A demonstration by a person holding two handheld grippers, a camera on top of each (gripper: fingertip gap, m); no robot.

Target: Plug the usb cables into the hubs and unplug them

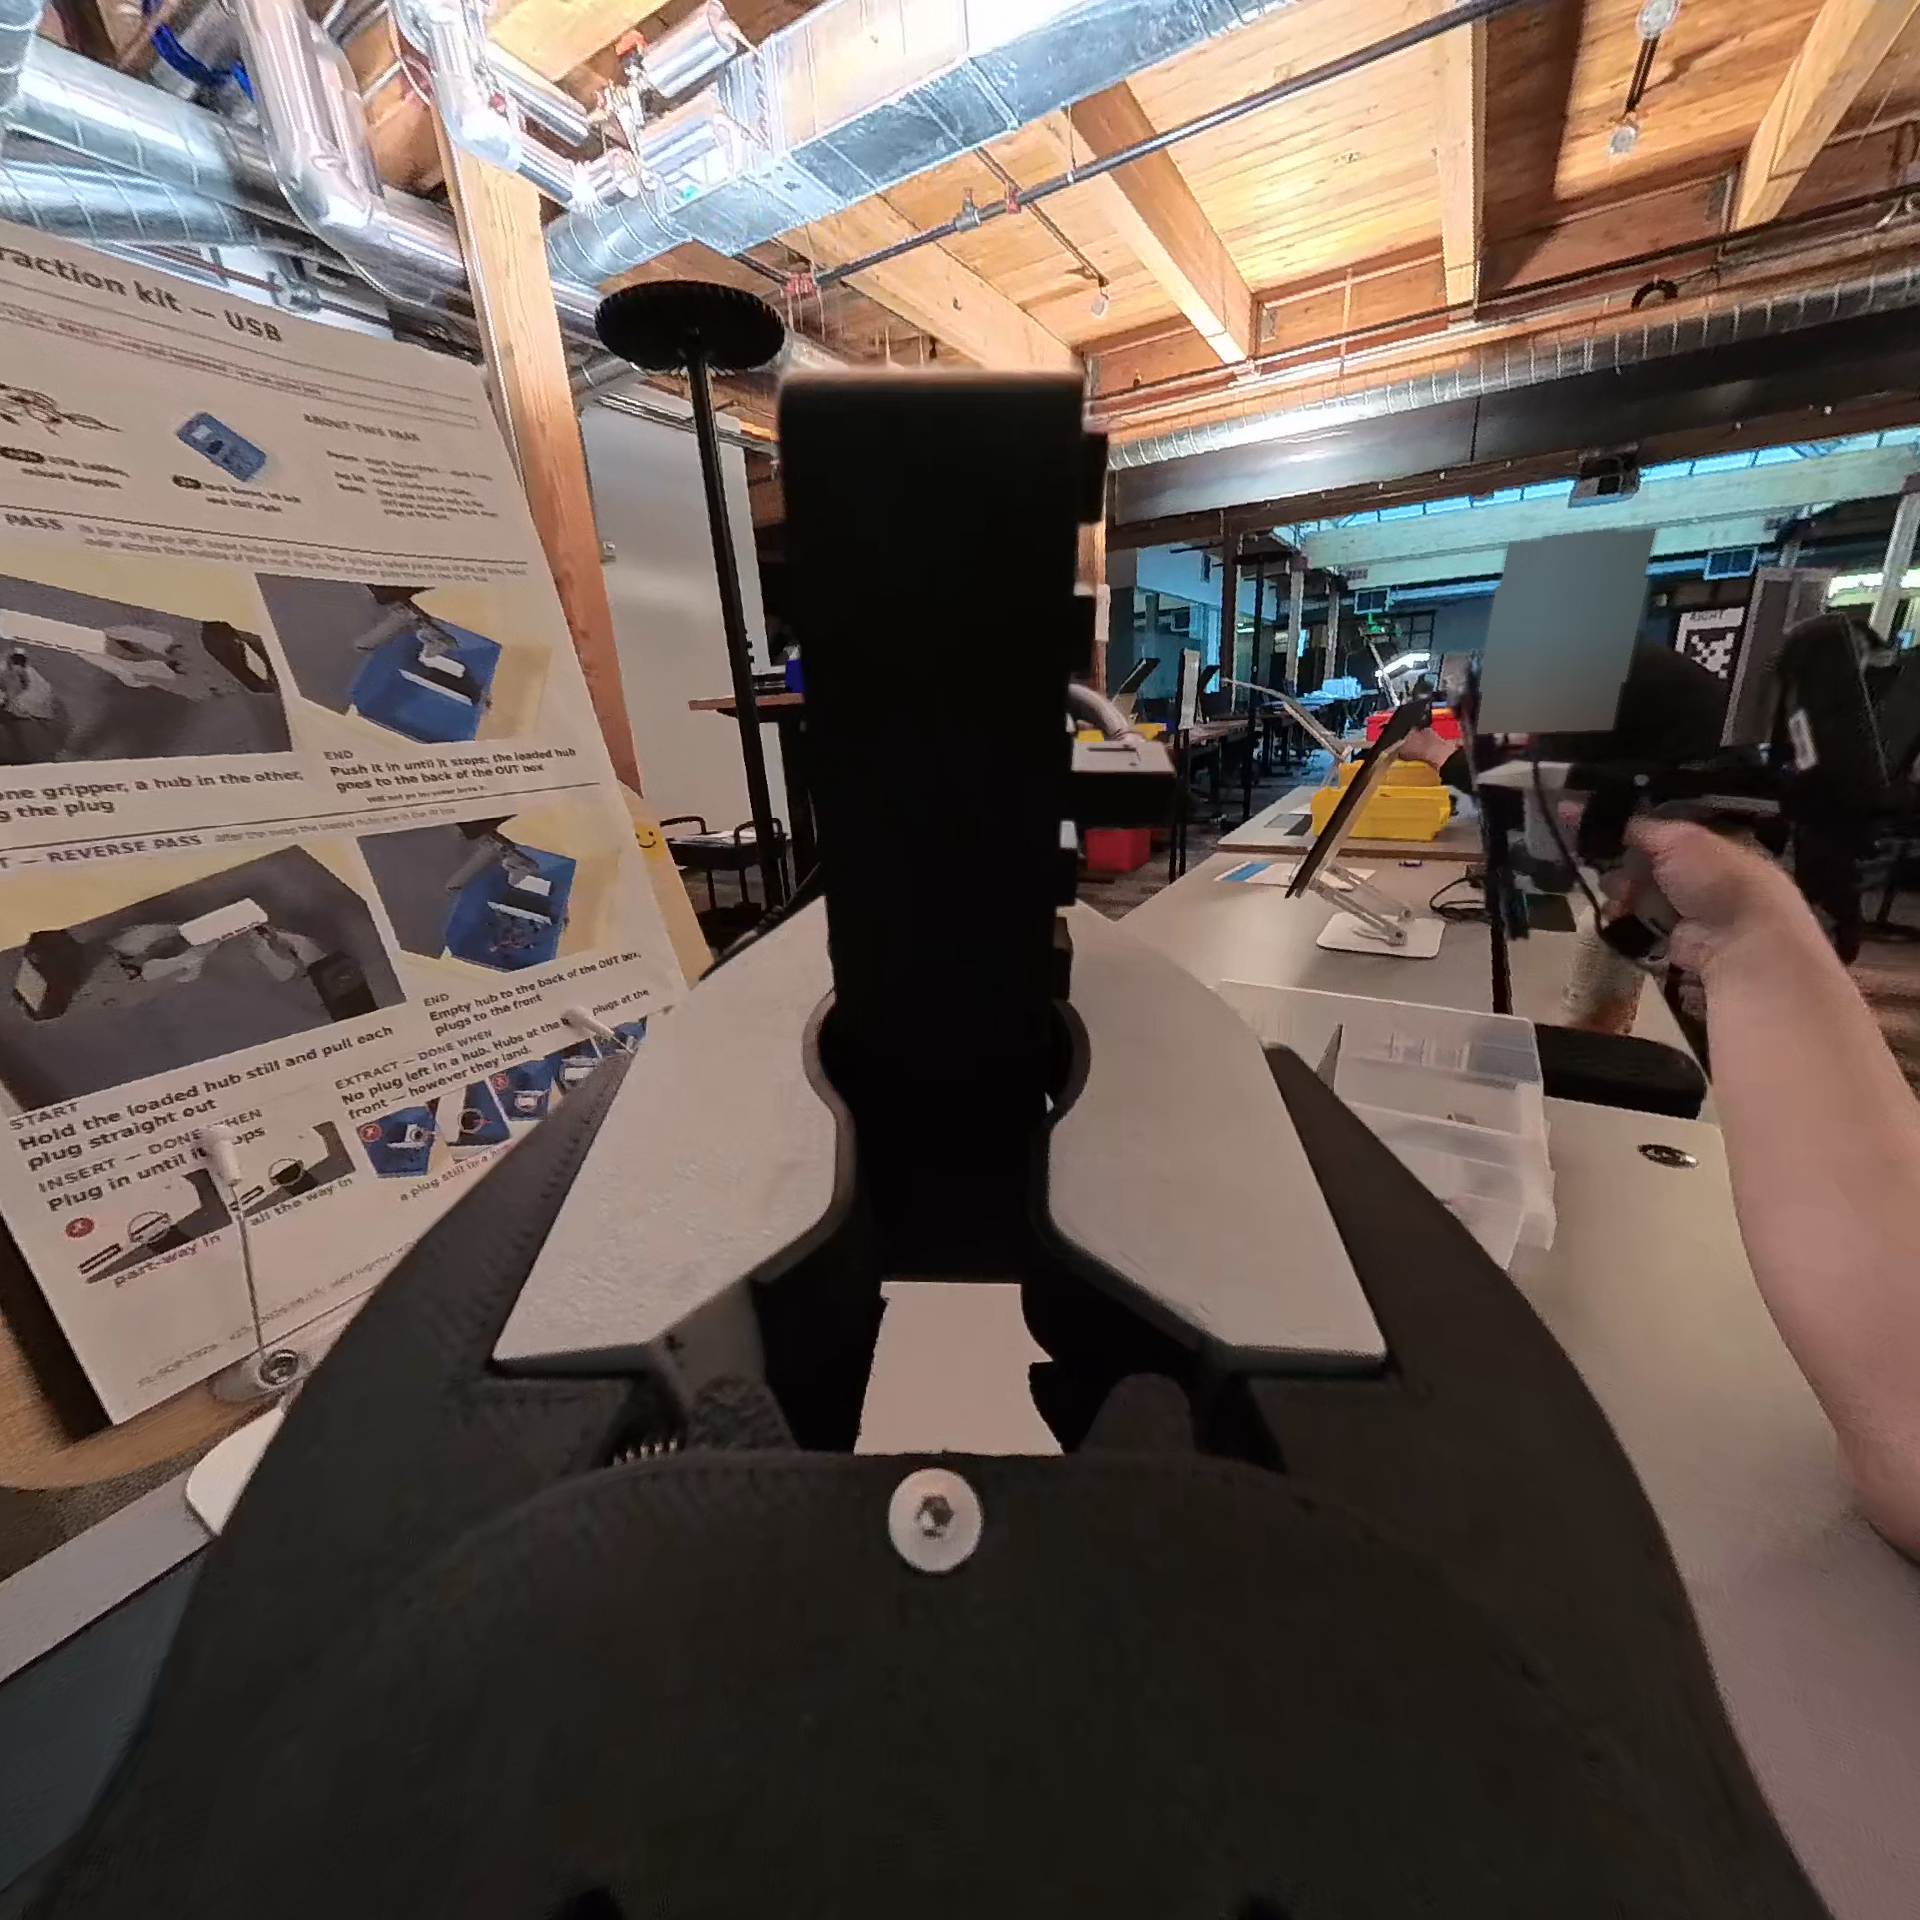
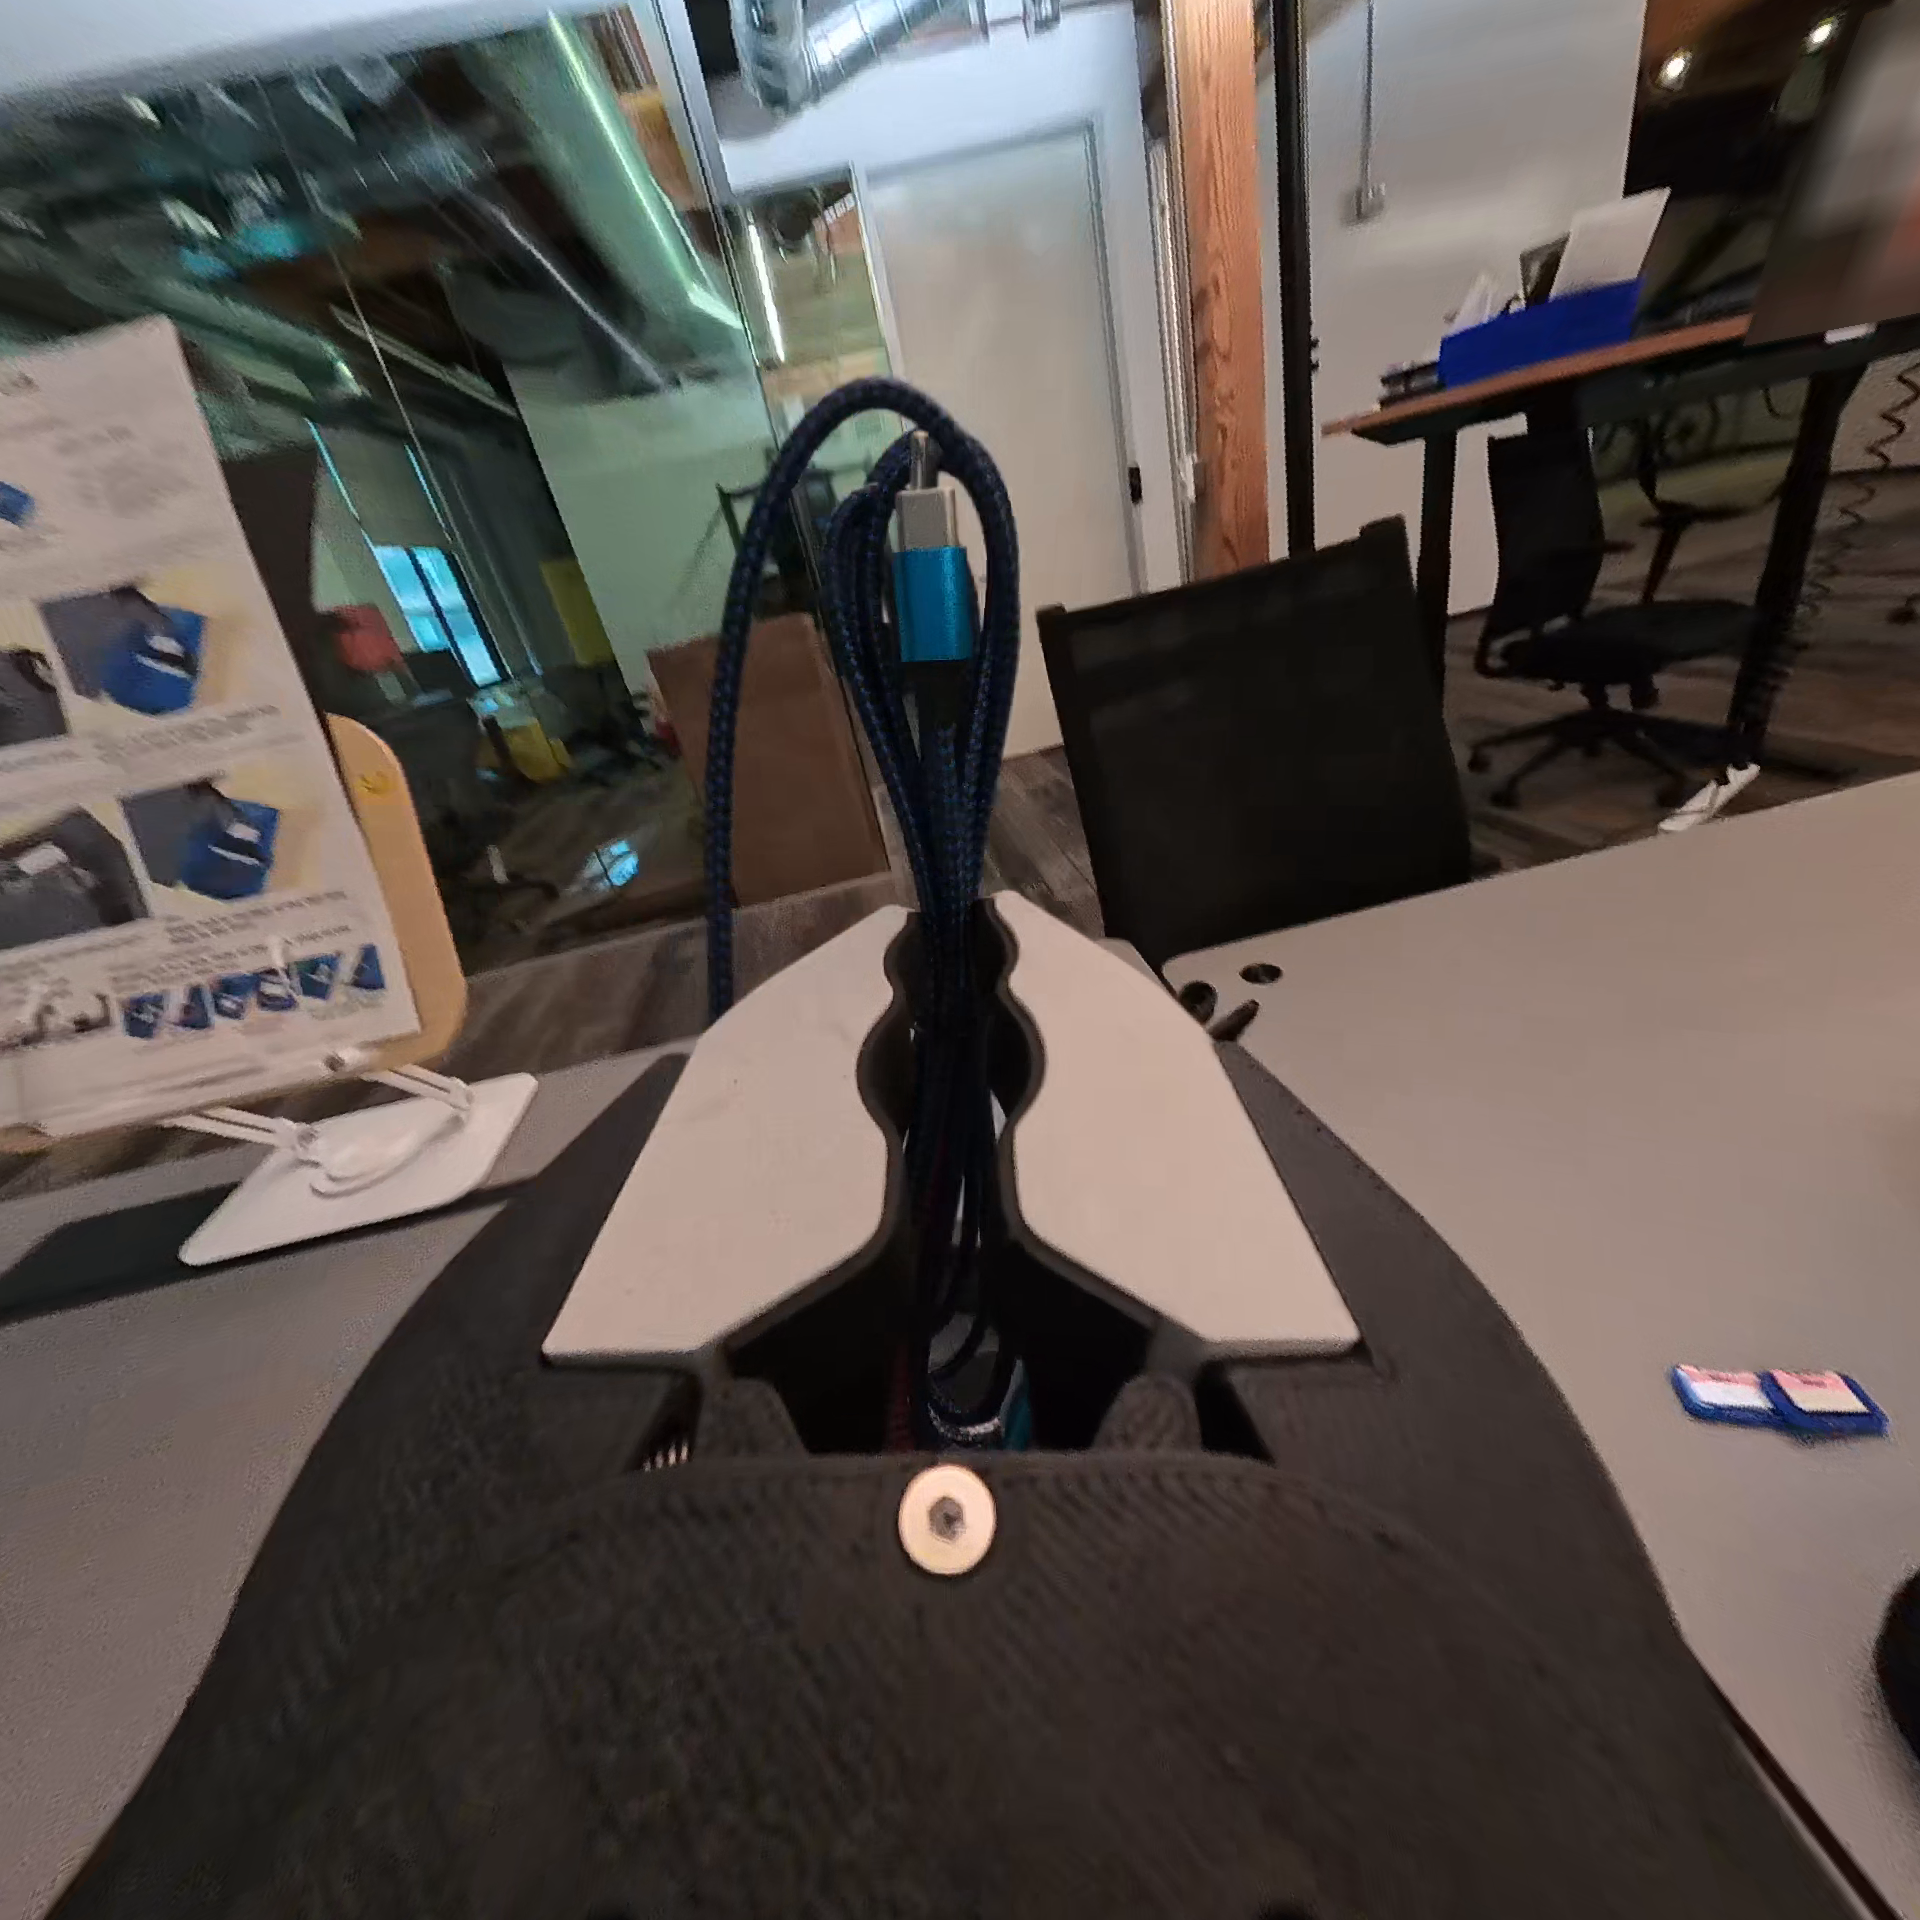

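Left wrist view: left claw [image 1: 940, 977] is clamped on a black hub [image 1: 930, 727], which stands upright between the fingers and sticks well past the tips. Ports show as notches down the hub's right edge. Instruction sheet [image 1: 260, 727] on a stand sits off to the claw's left, just beside it. Right of the claw, a clear plastic box [image 1: 1444, 1091] rests on the grey worktop [image 1: 1683, 1351]. A person's forearm [image 1: 1808, 1195] comes in from the far right, its hand [image 1: 1704, 894] wrapped round a dark handle ahead and to the right of the claw.

Right wrist view: right claw [image 2: 951, 935] is closed on a bundled usb cable [image 2: 935, 779], blue-black braid. The loops run up through the fingers and out past the tips. One plug [image 2: 932, 582], blue metal shell with silver tip, points up ahead of the claw, inside the loops. One strand hangs down on the claw's left. Frame is motion-blurred, mostly on the left. Same instruction sheet [image 2: 177, 707] on a white stand is left of the claw. Two small blue memory cards [image 2: 1777, 1403] lie side by side, touching, on the worktop [image 2: 1558, 1091] to the claw's right. A black office chair [image 2: 1247, 727] stands beyond the worktop edge, ahead and slightly right.
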